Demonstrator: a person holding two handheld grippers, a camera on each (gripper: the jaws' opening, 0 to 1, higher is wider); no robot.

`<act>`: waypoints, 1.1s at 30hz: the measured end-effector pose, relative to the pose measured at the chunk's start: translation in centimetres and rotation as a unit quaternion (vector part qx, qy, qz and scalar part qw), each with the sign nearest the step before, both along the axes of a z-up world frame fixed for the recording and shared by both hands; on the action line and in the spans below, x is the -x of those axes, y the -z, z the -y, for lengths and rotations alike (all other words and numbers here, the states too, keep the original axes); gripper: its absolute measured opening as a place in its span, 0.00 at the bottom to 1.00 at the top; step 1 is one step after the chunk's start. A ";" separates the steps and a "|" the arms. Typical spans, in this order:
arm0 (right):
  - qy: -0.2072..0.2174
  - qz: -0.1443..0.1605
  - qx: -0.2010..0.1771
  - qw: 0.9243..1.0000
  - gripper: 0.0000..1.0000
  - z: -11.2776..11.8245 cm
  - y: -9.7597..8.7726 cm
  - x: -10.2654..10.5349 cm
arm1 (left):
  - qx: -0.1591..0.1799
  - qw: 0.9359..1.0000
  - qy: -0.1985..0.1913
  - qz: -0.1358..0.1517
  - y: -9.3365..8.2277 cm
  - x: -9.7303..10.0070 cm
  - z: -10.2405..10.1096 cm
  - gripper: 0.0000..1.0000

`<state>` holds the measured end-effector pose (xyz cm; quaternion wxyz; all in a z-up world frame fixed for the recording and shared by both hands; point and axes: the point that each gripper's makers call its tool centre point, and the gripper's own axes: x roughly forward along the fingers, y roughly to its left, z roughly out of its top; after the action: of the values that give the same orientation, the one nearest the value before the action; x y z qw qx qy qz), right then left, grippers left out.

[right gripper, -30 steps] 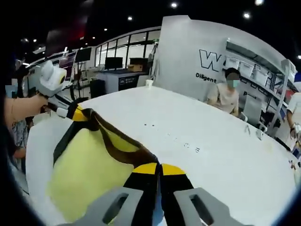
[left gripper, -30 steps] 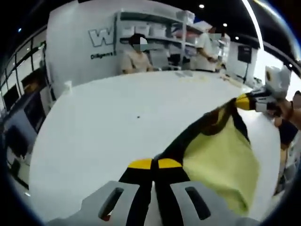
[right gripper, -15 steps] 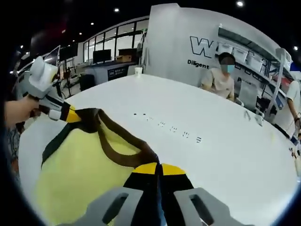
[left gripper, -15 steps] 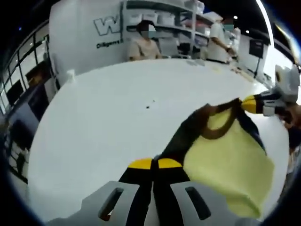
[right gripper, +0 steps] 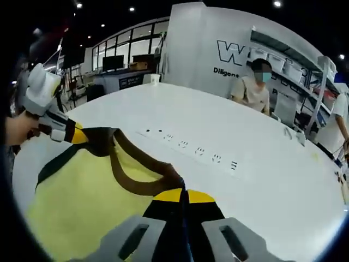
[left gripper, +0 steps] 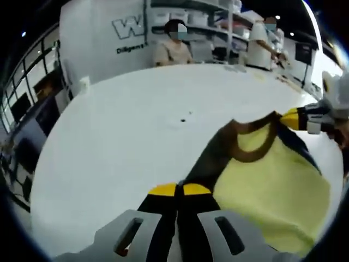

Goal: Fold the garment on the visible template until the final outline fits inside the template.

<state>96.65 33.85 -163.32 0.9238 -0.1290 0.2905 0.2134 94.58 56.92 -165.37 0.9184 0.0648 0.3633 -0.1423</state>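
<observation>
A yellow T-shirt (left gripper: 270, 183) with a brown collar and dark sleeves hangs stretched between both grippers over a white table (left gripper: 125, 125). My left gripper (left gripper: 179, 189) is shut on one shoulder of the T-shirt. In the right gripper view my right gripper (right gripper: 184, 195) is shut on the other shoulder of the T-shirt (right gripper: 82, 191). The right gripper (left gripper: 297, 118) enters the left gripper view from the right; the left gripper (right gripper: 73, 134) enters the right gripper view from the left, held by a hand (right gripper: 19, 128). A row of small dark marks (right gripper: 188, 146) runs across the table beyond the collar.
A seated person (right gripper: 250, 90) is at the table's far side, and another person (left gripper: 262, 43) stands by shelves. A white wall with lettering (right gripper: 237, 54) rises behind. A small white cup (left gripper: 84, 83) stands near the table's far edge.
Both views have tipped down and closer to the table. The T-shirt has dropped nearer the tabletop and spread wider, with the collar opening out. Both grippers keep their hold.
</observation>
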 end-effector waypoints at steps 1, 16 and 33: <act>0.003 -0.001 -0.002 1.000 0.00 -0.1 0.2 -0.2 | 0.004 1.000 -0.001 -0.003 0.1 0.0 0.1 0.00; 0.008 -0.020 -0.018 1.000 0.13 0.3 0.9 0.3 | 0.001 1.000 0.013 0.019 -0.5 -0.6 0.6 0.21; -0.053 -0.021 -0.041 0.998 0.46 0.1 -1.6 7.9 | 0.026 0.996 0.041 0.076 -5.5 7.1 1.9 0.46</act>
<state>88.77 33.72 -161.76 0.9097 -0.1016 0.2933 0.2759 87.48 55.07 -159.91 0.9381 0.0663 0.2861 -0.1838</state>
